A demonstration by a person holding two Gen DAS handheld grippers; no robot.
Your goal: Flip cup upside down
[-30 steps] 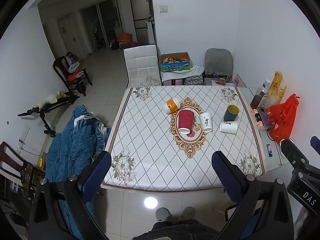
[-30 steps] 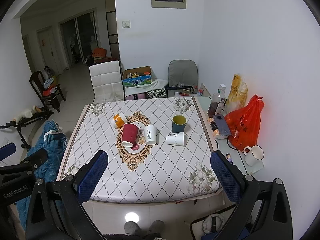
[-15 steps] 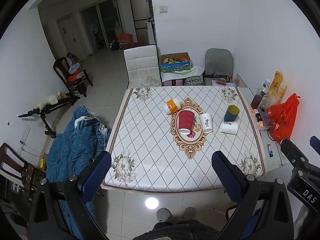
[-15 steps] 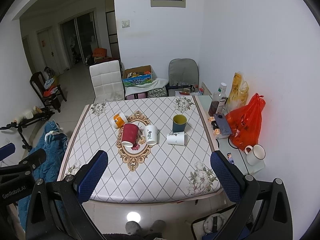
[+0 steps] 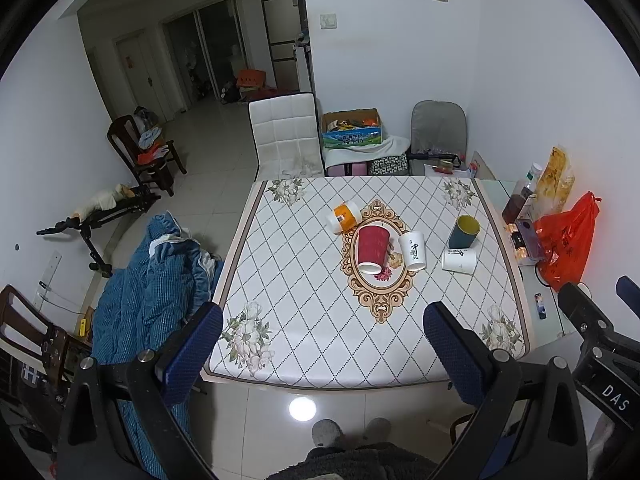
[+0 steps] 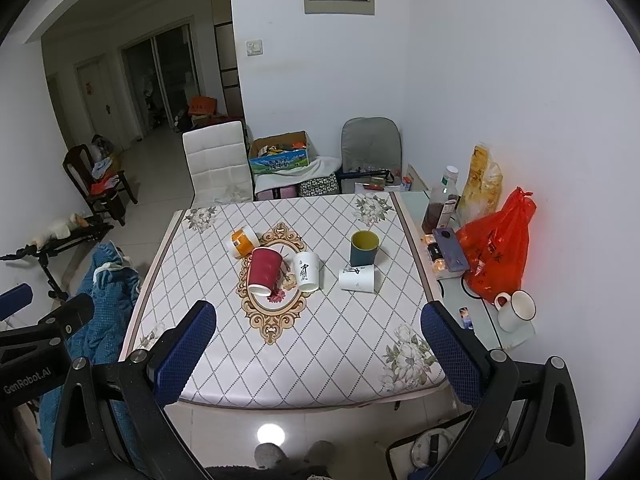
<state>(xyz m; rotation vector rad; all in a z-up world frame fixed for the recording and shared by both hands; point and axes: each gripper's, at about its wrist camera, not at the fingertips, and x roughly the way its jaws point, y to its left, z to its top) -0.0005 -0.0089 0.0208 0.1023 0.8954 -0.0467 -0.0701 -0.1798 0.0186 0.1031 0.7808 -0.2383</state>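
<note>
Cups lie toppled around the upright green mug point(image 6: 364, 248): red cup point(image 6: 264, 271) left, white cup point(image 6: 357, 279) beside it. Both tongs point(image 5: 322, 336) point(image 6: 318, 338) spread, empty.

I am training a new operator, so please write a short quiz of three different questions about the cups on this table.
1. True or false: the green cup stands upright, mouth up.
2. How many cups are on the table?
3. Choose: the red cup is (A) held by the left gripper, (B) lying on the oval pattern, (C) on the floor.

Key: 1 true. 2 five: the orange cup, red cup, middle white cup, green cup and right white cup. 3 B; both the left and right gripper have open jaws, short of the cups.
</note>
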